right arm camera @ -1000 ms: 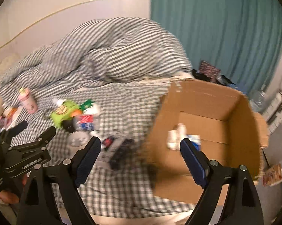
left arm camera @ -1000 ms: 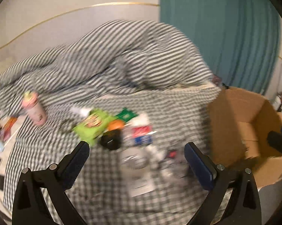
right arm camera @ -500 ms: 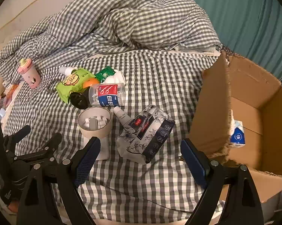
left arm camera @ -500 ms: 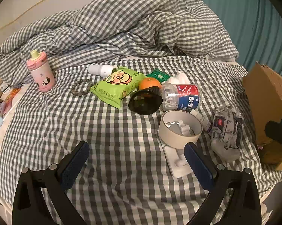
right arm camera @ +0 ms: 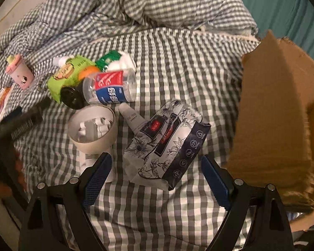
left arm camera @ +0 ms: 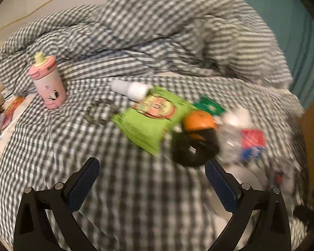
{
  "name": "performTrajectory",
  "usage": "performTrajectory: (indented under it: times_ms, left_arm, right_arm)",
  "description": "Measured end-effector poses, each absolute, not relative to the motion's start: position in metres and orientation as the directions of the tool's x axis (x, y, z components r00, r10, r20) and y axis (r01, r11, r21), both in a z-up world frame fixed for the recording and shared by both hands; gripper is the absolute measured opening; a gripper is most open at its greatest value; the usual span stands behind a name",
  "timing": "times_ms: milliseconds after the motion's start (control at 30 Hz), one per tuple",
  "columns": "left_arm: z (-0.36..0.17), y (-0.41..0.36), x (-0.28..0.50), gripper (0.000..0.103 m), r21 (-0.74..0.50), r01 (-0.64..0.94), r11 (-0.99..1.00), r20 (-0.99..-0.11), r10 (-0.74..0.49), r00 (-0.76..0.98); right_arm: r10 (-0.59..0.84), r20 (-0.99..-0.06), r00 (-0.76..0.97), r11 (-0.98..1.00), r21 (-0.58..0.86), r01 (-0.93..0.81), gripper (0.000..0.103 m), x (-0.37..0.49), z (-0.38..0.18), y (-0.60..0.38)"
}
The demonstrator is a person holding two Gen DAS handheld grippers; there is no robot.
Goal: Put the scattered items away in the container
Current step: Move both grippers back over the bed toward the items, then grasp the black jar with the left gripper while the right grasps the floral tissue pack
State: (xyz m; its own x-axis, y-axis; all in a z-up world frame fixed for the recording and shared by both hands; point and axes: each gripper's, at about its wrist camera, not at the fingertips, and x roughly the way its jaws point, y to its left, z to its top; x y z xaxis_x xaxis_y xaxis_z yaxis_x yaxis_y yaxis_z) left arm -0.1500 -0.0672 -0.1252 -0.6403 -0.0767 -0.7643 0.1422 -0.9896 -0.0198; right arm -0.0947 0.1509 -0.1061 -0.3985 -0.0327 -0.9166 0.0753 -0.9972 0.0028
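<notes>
The right gripper [right arm camera: 156, 174] is pointing steeply down over the bed's near edge, its jaws standing wide apart and holding nothing. The left gripper [left arm camera: 151, 181] is angling down over the bed's middle, jaws likewise spread wide, nothing between its blue pads [left arm camera: 83, 185].

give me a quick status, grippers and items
Left gripper open, empty. Right gripper open over floral pouch. Items scattered on bed; cardboard box at right. Nothing blocking.

Bare checked sheet [right arm camera: 178, 62] separates the item cluster from the cardboard box [right arm camera: 272, 108]; floral pouch [right arm camera: 169, 144] intrudes.
</notes>
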Motion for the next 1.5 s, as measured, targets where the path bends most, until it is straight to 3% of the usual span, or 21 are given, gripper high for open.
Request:
performTrajectory:
  times_ms: [733, 833, 867, 933, 967, 1000, 1067, 1200, 1500]
  left_arm:
    - [-0.177, -0.031, -0.198, 0.101, 0.136, -0.025, -0.990, -0.750, -0.087, -0.656]
    - [-0.177, -0.029, -0.200, 0.088, 0.129, -0.023, -0.991, -0.738, -0.081, -0.670]
    - [-0.177, -0.029, -0.201, 0.073, 0.131, -0.020, -0.991, -0.738, -0.084, -0.670]
    - [-0.178, -0.030, -0.203, 0.055, 0.162, -0.002, -0.987, -0.733, -0.119, -0.669]
    - [-0.177, -0.032, -0.204, 0.035, 0.169, 0.004, -0.986, -0.731, -0.128, -0.670]
    - [-0.176, -0.035, -0.204, 0.027, 0.172, 0.013, -0.985, -0.727, -0.135, -0.673]
    - [-0.168, -0.045, -0.202, 0.013, 0.113, 0.007, -0.994, -0.736, -0.088, -0.672]
    - [-0.161, -0.044, -0.192, 0.011, 0.103, -0.002, -0.995, -0.738, -0.075, -0.671]
    - [-0.124, -0.053, -0.156, 0.011, -0.009, 0.007, -1.000, -0.727, 0.002, -0.687]
  right_arm:
    - [-0.054, -0.945, -0.322, -0.998, 0.037, 0.059, 0.087, -0.127, -0.148, 0.157]
    - [-0.053, -0.945, -0.322, -0.998, 0.037, 0.056, 0.087, -0.132, -0.153, 0.157]
    - [-0.050, -0.946, -0.319, -0.998, 0.034, 0.055, 0.087, -0.135, -0.156, 0.157]
    - [-0.045, -0.946, -0.321, -0.998, 0.032, 0.049, 0.073, -0.136, -0.158, 0.158]
    - [-0.072, -0.946, -0.317, -0.997, 0.056, 0.058, 0.059, -0.135, -0.156, 0.158]
    - [-0.089, -0.944, -0.319, -0.995, 0.072, 0.066, 0.047, -0.134, -0.152, 0.157]
    - [-0.078, -0.939, -0.336, -0.996, 0.056, 0.076, 0.035, -0.130, -0.144, 0.153]
    - [-0.090, -0.925, -0.368, -0.993, 0.055, 0.104, 0.023, -0.117, -0.125, 0.148]
    - [-0.109, -0.894, -0.434, -0.989, 0.055, 0.136, 0.019, -0.097, -0.086, 0.146]
